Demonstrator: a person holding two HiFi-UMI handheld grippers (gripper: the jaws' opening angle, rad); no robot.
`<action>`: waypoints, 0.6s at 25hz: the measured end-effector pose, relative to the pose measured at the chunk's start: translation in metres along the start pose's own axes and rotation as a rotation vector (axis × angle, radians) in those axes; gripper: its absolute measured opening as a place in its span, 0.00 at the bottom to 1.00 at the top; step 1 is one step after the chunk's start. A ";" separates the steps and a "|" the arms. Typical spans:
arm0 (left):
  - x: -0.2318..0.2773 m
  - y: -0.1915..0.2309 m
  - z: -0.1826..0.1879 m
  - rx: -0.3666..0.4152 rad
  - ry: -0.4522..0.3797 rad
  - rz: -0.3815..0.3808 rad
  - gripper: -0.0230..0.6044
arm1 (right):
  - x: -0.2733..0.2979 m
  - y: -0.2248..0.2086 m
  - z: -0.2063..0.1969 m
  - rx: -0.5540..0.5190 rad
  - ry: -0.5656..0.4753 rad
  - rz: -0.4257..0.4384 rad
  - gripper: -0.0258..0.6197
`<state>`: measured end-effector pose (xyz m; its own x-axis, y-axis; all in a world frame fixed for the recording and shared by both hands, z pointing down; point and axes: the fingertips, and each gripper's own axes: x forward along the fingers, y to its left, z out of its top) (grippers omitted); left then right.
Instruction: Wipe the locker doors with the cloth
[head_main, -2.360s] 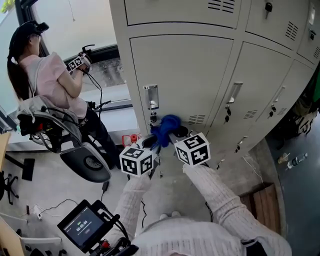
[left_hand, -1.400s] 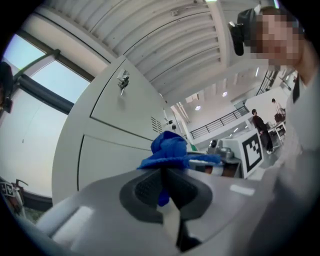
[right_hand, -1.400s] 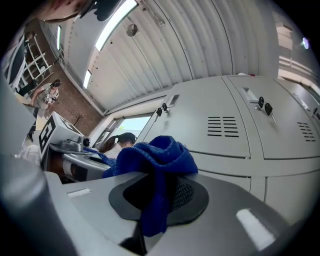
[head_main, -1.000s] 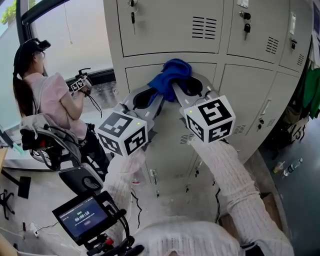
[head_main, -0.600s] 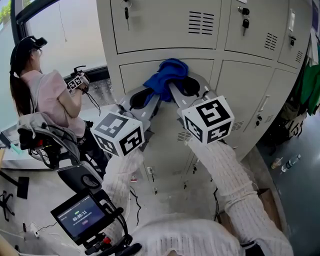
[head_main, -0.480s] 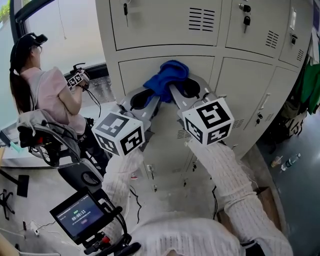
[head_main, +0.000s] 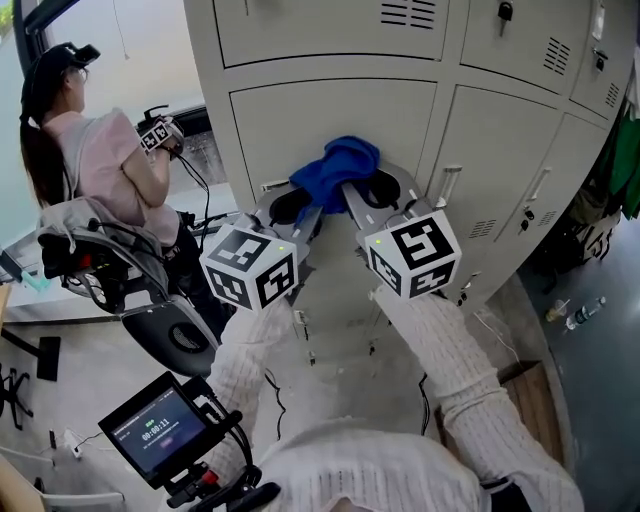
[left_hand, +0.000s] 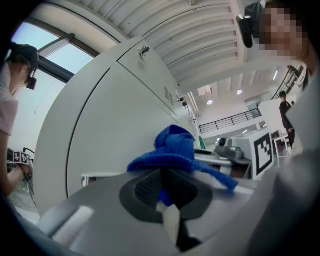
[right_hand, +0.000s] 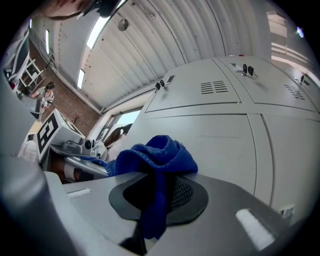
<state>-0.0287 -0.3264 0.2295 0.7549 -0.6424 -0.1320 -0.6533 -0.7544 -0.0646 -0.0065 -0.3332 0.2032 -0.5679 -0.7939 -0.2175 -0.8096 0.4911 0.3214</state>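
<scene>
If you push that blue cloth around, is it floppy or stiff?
Probably floppy: the cloth bunches in soft folds and a strip droops through the right tool. Likely light: the left tool and right tool carry it by small pinches.

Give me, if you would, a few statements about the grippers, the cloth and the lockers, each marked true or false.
1. The left gripper is shut on the blue cloth. True.
2. The right gripper is open and empty. False: its jaws are shut on the same cloth.
3. The locker door behind the cloth stands open. False: it is shut.
4. A second person is at the left, near the window. True.
5. The cloth lies on the floor. False: it is held up in front of the locker door by both grippers.
</scene>
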 end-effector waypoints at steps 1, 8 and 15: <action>0.001 0.001 -0.010 -0.012 0.020 0.001 0.04 | -0.001 0.001 -0.007 -0.013 0.013 -0.009 0.11; -0.021 -0.006 -0.050 0.012 0.107 0.017 0.04 | -0.010 0.029 -0.049 0.040 0.101 -0.027 0.11; 0.022 -0.027 -0.091 0.099 0.187 0.023 0.04 | -0.027 -0.005 -0.128 0.122 0.200 -0.036 0.11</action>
<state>0.0112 -0.3327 0.3187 0.7314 -0.6801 0.0502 -0.6660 -0.7282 -0.1619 0.0317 -0.3602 0.3257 -0.5075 -0.8609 -0.0364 -0.8477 0.4913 0.2000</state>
